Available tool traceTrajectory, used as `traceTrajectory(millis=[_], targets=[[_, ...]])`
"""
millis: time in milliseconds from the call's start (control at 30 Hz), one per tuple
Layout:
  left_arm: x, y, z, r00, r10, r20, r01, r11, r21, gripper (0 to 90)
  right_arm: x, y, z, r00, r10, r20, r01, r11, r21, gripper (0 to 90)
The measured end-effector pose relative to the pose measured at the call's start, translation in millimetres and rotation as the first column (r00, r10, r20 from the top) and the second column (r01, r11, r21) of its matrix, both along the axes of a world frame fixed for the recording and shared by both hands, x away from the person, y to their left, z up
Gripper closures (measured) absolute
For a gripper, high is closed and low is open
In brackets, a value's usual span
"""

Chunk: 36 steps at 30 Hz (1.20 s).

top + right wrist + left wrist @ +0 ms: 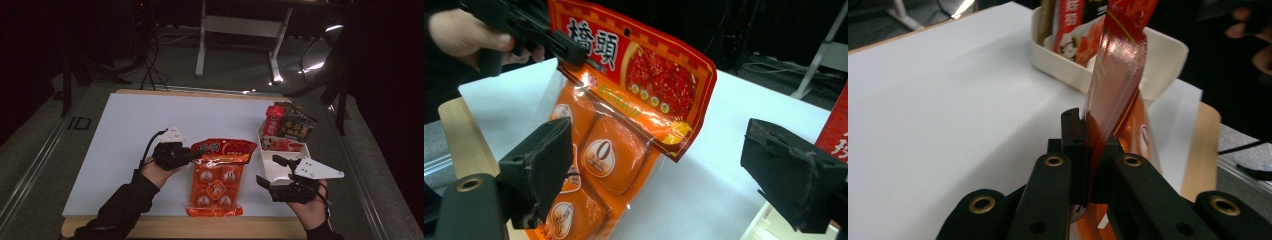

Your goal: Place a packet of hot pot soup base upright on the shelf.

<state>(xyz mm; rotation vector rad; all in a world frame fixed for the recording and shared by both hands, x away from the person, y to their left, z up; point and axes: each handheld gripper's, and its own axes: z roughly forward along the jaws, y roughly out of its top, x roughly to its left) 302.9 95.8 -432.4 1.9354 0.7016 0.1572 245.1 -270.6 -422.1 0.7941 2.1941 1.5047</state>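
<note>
High view first: your left gripper [192, 156] pinches the upper left edge of the orange snack bag [216, 177], which lies lengthwise on the white table [125, 130] between your two hands, its red header lifted a little and its bottom end near the table's front edge. Your right gripper [272, 175] hovers just right of the bag, jaws spread, empty, over the near end of the white tray [300, 149] that holds other packets [287, 130] at its far end. You look to be at the lifting step, with the bag gripped but most of it not yet off the table; the next move likely calls for raising it clear and carrying it across to the tray, minding that the limp bag may swing or fold.

Left gripper view: your jaws are pressed together on the thin red header of the bag, which rises upright out of the pinch and hides part of the tray behind it. The hold is on the film edge alone, so it could slip.

Right gripper view: your two foam pads [541, 165] stand wide apart with nothing between them. The bag hangs tilted ahead and to the left, held at its top corner by the other gripper, apart from your pads.
</note>
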Motion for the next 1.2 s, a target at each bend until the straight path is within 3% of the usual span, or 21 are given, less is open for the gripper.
traceTrajectory(millis=[233,333,533,767,900,967,1000,1133,1167,1200], targets=[[-12.3,4.6,1.5,0.9990,-0.039,0.024,0.040,0.9980,-0.049,89.6,4.8,1.9,2.3,0.9999,0.006,-0.013,-0.006,0.9999,0.013,14.6],[-17.4,4.6,1.8,0.9976,-0.048,0.049,0.051,0.9970,-0.058,89.6,8.3,6.5,2.5,0.9997,0.015,-0.017,-0.015,0.9999,-0.003,16.5],[-22.8,6.5,-1.0,0.9972,-0.050,0.055,0.055,0.9932,-0.102,89.6,17.6,16.7,-3.2,0.9986,0.029,-0.045,-0.030,0.9994,-0.018,18.1],[-31.0,6.0,1.3,0.9950,-0.064,0.077,0.073,0.9910,-0.112,89.5,32.0,20.3,-4.0,0.9948,0.060,-0.082,-0.060,0.9982,0.002,23.6],[-36.5,6.2,2.6,0.9941,-0.070,0.083,0.079,0.9898,-0.118,89.5,36.9,27.1,-7.5,0.9855,0.126,-0.114,-0.124,0.9921,0.018,34.0],[-38.9,6.2,2.9,0.9930,-0.073,0.093,0.084,0.9893,-0.119,89.5,37.3,29.2,-8.5,0.9860,0.127,-0.108,-0.126,0.9920,0.013,37.6],[-39.9,6.1,2.9,0.9928,-0.075,0.094,0.086,0.9892,-0.119,89.4,38.9,31.7,-9.8,0.9787,0.164,-0.124,-0.162,0.9865,0.019,44.4],[-42.2,6.3,3.8,0.9926,-0.081,0.091,0.092,0.9878,-0.126,89.4,41.4,36.8,-12.7,0.9686,0.205,-0.140,-0.205,0.9786,0.019,56.2],[-42.5,6.6,3.9,0.9923,-0.085,0.090,0.096,0.9870,-0.129,89.3,42.9,38.4,-13.7,0.9577,0.241,-0.157,-0.242,0.9703,0.016,59.7],[-43.1,6.3,3.5,0.9922,-0.083,0.094,0.094,0.9871,-0.130,89.3,43.5,39.3,-14.1,0.9538,0.255,-0.159,-0.257,0.9663,0.004,61.2]])
